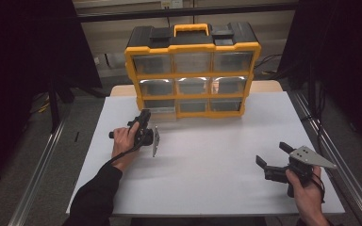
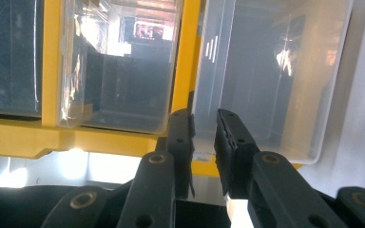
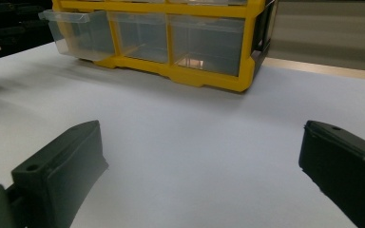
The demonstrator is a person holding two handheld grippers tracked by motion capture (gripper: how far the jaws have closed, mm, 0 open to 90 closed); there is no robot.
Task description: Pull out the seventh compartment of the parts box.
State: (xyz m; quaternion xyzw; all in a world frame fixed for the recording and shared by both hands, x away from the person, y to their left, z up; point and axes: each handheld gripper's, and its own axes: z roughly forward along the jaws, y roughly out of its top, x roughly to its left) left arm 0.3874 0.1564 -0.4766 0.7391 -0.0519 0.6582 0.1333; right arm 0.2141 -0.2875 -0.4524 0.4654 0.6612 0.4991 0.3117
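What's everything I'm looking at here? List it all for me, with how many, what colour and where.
Drawer cabinet: one, yellow frame with black top and yellow handle, far middle of the table.
Clear drawers: nine, see-through plastic, three rows of three in the cabinet.
Bottom-left drawer: one of the nine, clear, pulled partly out towards the left gripper.
Table: one, white top, under everything.
Left gripper: one, black, at the pulled-out drawer's front, jaws shut on its front lip.
Right gripper: one, black with a grey plate, near right of the table, jaws open with nothing between them.
Hands: two, one holding each gripper; dark sleeve on the left arm.
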